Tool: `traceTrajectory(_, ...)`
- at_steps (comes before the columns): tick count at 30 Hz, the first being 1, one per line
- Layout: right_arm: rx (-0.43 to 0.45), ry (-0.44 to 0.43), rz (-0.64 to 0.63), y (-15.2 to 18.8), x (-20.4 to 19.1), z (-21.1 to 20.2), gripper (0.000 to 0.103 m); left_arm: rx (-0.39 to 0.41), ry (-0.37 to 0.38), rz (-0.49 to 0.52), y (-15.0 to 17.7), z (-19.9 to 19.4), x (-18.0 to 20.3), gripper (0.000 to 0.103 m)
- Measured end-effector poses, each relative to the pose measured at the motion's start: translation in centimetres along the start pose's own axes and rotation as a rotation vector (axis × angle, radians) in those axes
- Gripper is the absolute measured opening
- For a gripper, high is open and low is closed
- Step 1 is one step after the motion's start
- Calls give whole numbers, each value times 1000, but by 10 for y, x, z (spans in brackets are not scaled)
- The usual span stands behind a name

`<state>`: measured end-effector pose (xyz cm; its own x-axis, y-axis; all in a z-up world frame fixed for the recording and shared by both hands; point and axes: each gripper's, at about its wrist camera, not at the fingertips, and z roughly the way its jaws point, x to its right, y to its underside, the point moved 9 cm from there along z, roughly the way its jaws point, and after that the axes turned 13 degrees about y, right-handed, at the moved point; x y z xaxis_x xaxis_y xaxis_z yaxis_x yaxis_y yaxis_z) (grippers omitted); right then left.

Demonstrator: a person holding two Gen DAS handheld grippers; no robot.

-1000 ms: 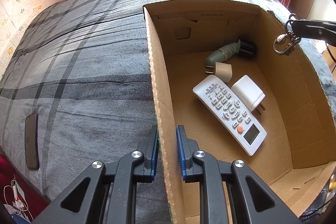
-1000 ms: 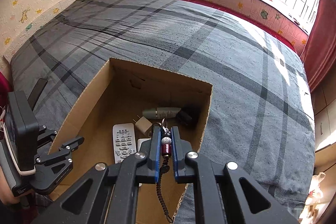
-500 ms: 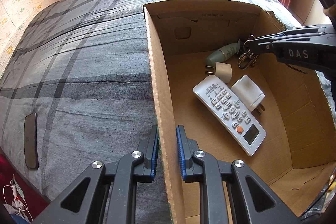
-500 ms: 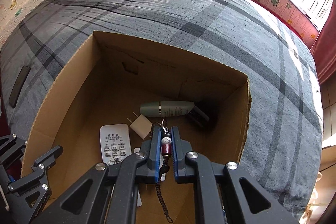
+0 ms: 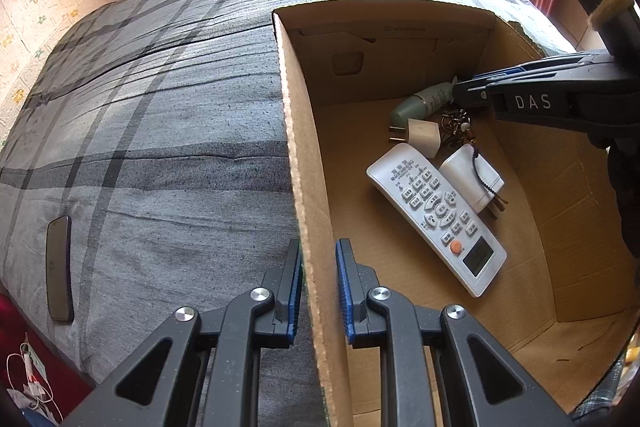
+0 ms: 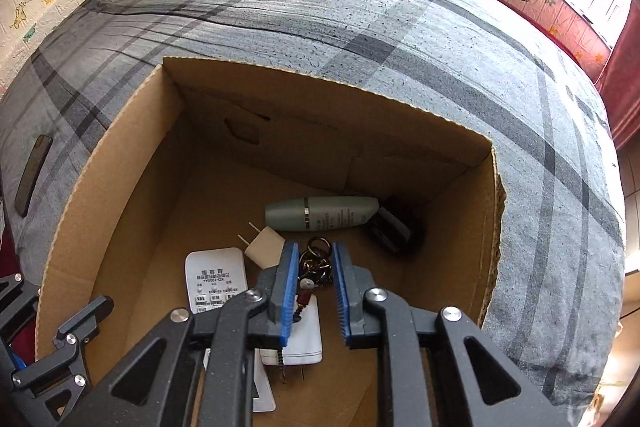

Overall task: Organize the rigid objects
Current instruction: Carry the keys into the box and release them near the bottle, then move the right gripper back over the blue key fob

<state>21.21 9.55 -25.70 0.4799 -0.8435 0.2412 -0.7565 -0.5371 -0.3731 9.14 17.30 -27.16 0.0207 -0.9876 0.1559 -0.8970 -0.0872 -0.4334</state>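
A cardboard box [image 5: 304, 155] [image 6: 120, 155] stands on the bed. My left gripper [image 5: 318, 259] is shut on its left wall. Inside lie a white remote [image 5: 436, 215] [image 6: 214, 279], a white charger [image 5: 474, 175] [image 6: 306, 343], a beige plug [image 5: 422, 133] [image 6: 262, 241], a green bottle [image 5: 424, 103] [image 6: 320, 213] and a black item [image 6: 394, 227]. My right gripper [image 6: 314, 263] is open inside the box, above a keychain [image 5: 458, 127] [image 6: 316, 265] that lies on the box floor, its cord over the charger.
A dark flat phone-like object [image 5: 60, 267] [image 6: 32, 179] lies on the grey plaid bedspread [image 5: 160, 107] near the left edge. Patterned wall and window are beyond the bed. A red curtain [image 6: 624, 79] hangs at the right.
My right gripper lowered into the box, opened and let go of the keychain, which now rests on the box floor. My left gripper has not moved.
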Motion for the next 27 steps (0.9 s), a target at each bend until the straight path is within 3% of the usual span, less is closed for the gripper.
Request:
traceTrajectory(2, 4, -4, 5, -1, 1, -2, 27, 0, 0, -1, 0, 0, 0, 19)
traceTrajectory(4, 12, -3, 8, -2, 2, -4, 39, 1, -1, -2, 0, 0, 0, 19)
traceTrajectory(14, 44, -15, 17, -4, 1, -23, 51, -1, -4, -3, 0, 0, 0, 19)
traceTrajectory(18, 51, -20, 43, -4, 5, -34, 69, -11, -6, 2, 0, 1, 0, 19)
traceTrajectory(23, 62, -17, 76, -2, 17, -51, 73, -10, -10, 2, -1, 2, 0, 19)
traceTrajectory(27, 72, -6, 96, 1, 28, -64, 81, -10, -12, 3, -1, 2, 0, 19)
